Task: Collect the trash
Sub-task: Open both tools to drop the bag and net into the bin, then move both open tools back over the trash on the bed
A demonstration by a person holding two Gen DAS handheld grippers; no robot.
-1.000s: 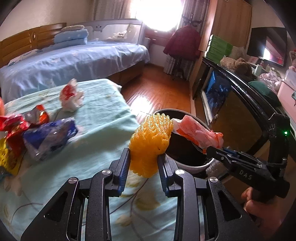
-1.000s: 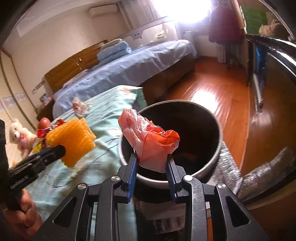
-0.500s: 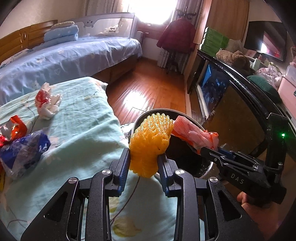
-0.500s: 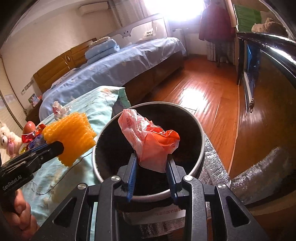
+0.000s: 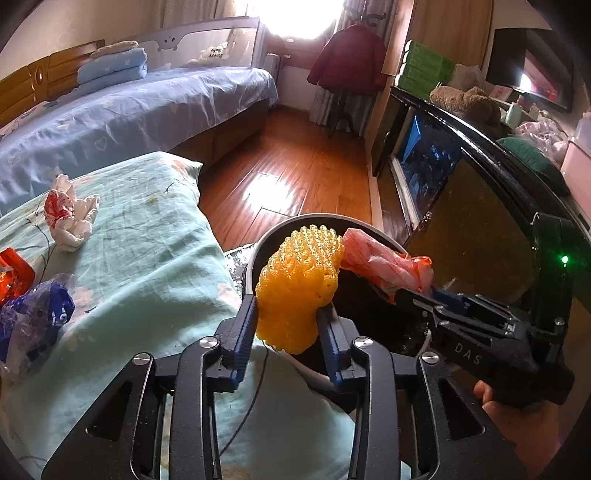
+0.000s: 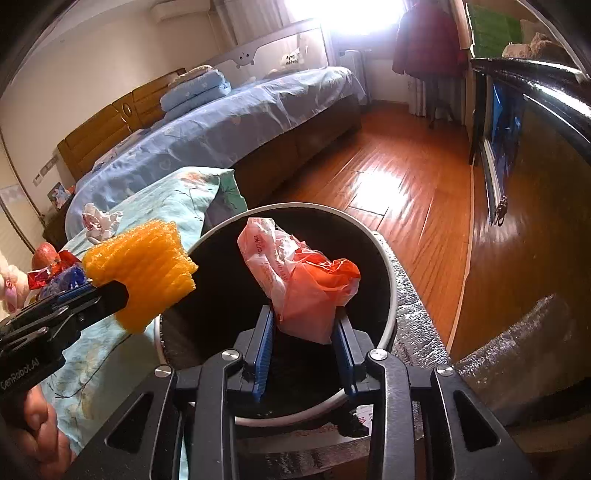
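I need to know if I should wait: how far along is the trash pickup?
Nothing visibly lies in the bin yet. In hand: the left hand-held gripper, jaws opening, has the yellow foam net between them over the rim; the right hand-held gripper, jaws opening, has the pink plastic bag above the bin. Left on the bed: crumpled tissue, blue wrapper, red wrapper.

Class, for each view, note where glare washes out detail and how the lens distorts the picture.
Left wrist view: the bright window is blown out white, a sun patch glares on the wooden floor, and the fisheye bends the blue-sheeted bed. Right wrist view: the same window and floor glare; dark corners, curved room lines.
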